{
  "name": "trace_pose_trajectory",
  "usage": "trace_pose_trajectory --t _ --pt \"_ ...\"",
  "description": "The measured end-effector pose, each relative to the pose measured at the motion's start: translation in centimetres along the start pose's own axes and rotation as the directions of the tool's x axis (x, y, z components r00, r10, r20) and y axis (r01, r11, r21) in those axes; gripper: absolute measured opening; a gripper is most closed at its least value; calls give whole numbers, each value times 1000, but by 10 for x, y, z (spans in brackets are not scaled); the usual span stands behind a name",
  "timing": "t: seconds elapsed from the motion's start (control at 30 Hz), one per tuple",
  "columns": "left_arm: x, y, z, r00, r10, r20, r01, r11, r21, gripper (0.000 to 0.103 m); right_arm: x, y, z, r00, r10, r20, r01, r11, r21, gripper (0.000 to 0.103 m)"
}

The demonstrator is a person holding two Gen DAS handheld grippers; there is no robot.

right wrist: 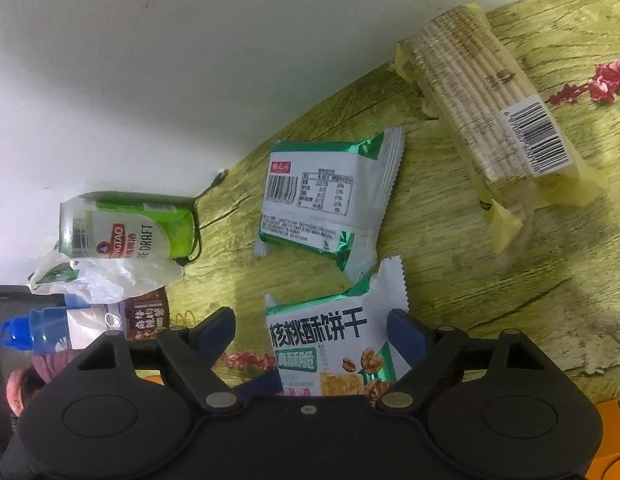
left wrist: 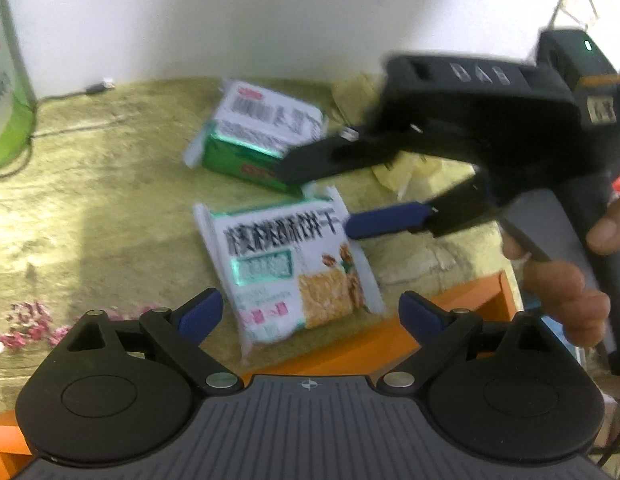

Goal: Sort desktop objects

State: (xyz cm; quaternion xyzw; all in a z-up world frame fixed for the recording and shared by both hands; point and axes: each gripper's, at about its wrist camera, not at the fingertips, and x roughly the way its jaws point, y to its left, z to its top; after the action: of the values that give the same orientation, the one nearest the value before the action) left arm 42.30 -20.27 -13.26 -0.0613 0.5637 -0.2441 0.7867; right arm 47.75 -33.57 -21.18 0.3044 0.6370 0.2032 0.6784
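Two biscuit packets and a cracker sleeve lie on the yellow-green tablecloth [right wrist: 450, 240], not yet sorted. Far left in the right wrist view, a green beer can [right wrist: 129, 226] lies on its side by the wall, with a crumpled plastic bag [right wrist: 105, 278] and a blue-capped bottle [right wrist: 41, 330] just below it; these are well apart from both tools. Left gripper [left wrist: 310, 314] hangs with its jaws spread wide and nothing between the pads; the front-up walnut biscuit packet [left wrist: 293, 268] lies on the cloth just ahead of it, its near end over the edge of an orange tray [left wrist: 462, 300]. Toward centre, the back-up green packet [right wrist: 326, 204] rests label side up, touching or nearly touching the front-up packet at one corner. Right gripper [right wrist: 310, 334] is released, its jaws parted around the upper end of the front-up packet; in the left wrist view one blue pad sits just beside the packet's edge, and no pinch is visible. Far right, the long cracker sleeve [right wrist: 498, 116] lies diagonal, well apart. Judged step: approach to grasp the front-up packet with the right tool. Next move likely needs the pads lowered to straddle the packet's sealed end, then closed gently, since the foil is slippery and the contents brittle, then a carry to the tray.
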Motion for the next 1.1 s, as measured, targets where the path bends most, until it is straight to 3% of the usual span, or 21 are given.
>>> trace_pose_trajectory --t 0.2,0.37,0.53,0.73,0.77,0.8,1.1 --pt "-5 15 4 994 100 46 -97 994 -51 93 -12 -7 1 999 -46 20 47 999 -6 82" --pt "6 24 5 992 125 35 -121 988 -95 78 -7 -10 1 998 -66 9 66 998 -4 80" --pt "14 26 6 991 132 31 -128 986 -110 61 2 -9 -2 998 -70 -9 70 998 -6 68" --pt "18 31 5 994 99 43 -92 986 -138 52 8 -8 -4 997 -78 -9 78 997 -11 67" --pt "18 30 5 995 94 45 -87 986 -140 50 8 -8 -4 997 -79 -9 79 997 -11 62" --pt "18 30 5 995 93 46 -85 986 -142 50 9 -7 -4 997 -81 -11 81 997 -11 58" --pt "8 34 1 995 84 45 -76 986 -146 47 8 -7 -6 997 -77 -17 76 997 -21 58"
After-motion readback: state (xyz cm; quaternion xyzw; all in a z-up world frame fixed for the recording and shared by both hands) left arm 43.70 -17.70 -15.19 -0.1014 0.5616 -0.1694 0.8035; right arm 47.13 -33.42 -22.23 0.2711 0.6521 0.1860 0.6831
